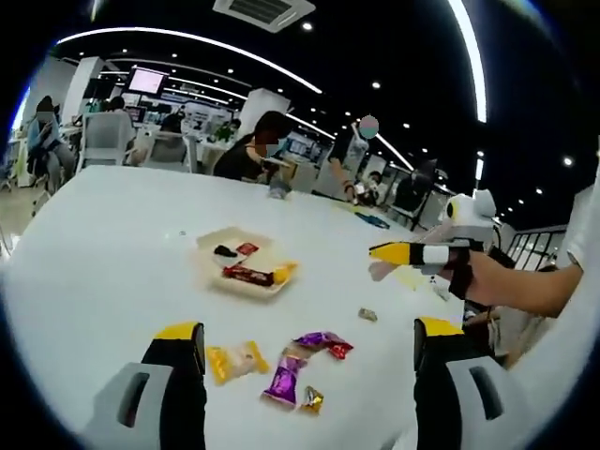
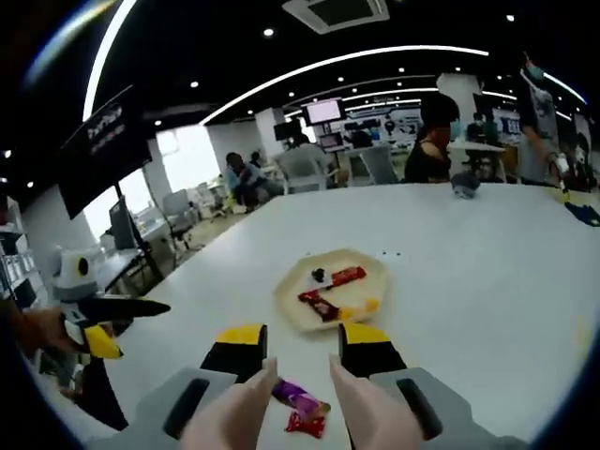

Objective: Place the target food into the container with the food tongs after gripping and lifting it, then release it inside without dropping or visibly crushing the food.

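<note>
Through your left gripper view, your left gripper (image 1: pixel 307 339) stands with its yellow-tipped jaws spread wide and nothing between them, low over the white table (image 1: pixel 103 244). From the left, just ahead of the left jaw lies a yellow-wrapped candy (image 1: pixel 234 360). Next to it is a purple wrapper (image 1: pixel 284 379) with a small gold one (image 1: pixel 312 400) at its near end, and a purple-and-red wrapper (image 1: pixel 324 343) just beyond. Farther back sits the pale tray (image 1: pixel 246 262), already carrying a dark piece, two red wrappers and a yellow bit. To the right of the loose sweets, a small tan candy (image 1: pixel 367 315) lies alone. Farther right, your right gripper (image 1: pixel 398 255) hangs above the table in a hand (image 1: pixel 487 277); pale tong blades show at its tips, but you cannot tell how far they are parted.

In your right gripper view, your left gripper (image 2: pixel 127 323) comes in at the left edge, one dark jaw and one yellow tip apart. In the middle, your right gripper (image 2: pixel 300 349) has its jaws fairly close together, each resting against one of the two pale tong blades (image 2: pixel 367 412) that reach back toward the camera; the blade tips are parted and empty. Between them on the table lie a purple wrapper (image 2: pixel 300 397) and a red one (image 2: pixel 306 424). Beyond the jaws sits the tray (image 2: pixel 291 300) with its sweets. Seated people (image 2: pixel 429 141) are at the table's far end.
</note>
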